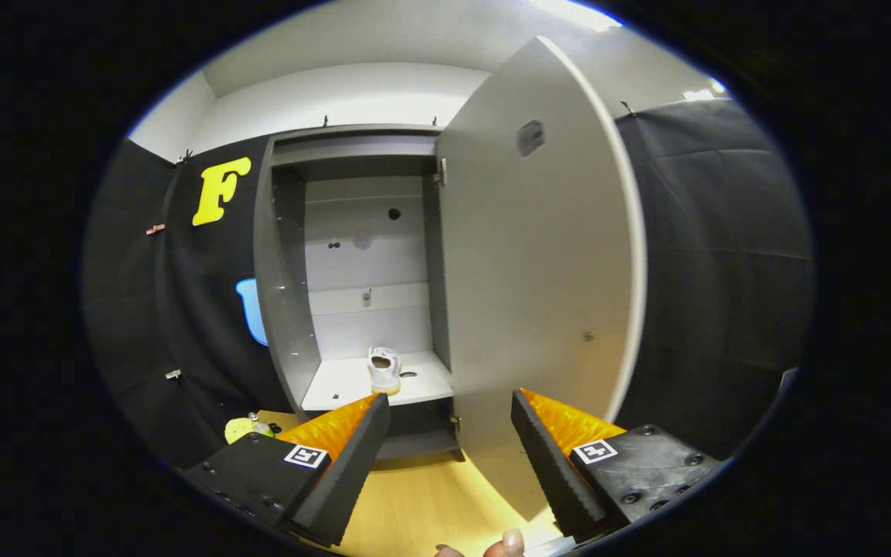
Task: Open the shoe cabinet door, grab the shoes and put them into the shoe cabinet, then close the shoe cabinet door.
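Gripper view: we log our gripper (451, 418) released, fingers spread, holding nothing. Shoe cabinet (288, 294) far ahead, door (538, 255) swung open rightward. One white shoe (384, 368) upright on its shelf (337, 387).

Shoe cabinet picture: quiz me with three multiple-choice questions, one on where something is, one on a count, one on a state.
1. Where is the shoe?
A. on the floor
B. on the cabinet shelf
C. in the claw

2. How many shoes are in the cabinet?
A. one
B. two
C. three

3. The door is:
A. shut
B. open
C. missing

Answers: 1 B, the shoe stands on the pale shelf beyond the claw. 2 A, a single white shoe shows inside. 3 B, the door is swung out, the inside exposed, the claw open and empty.
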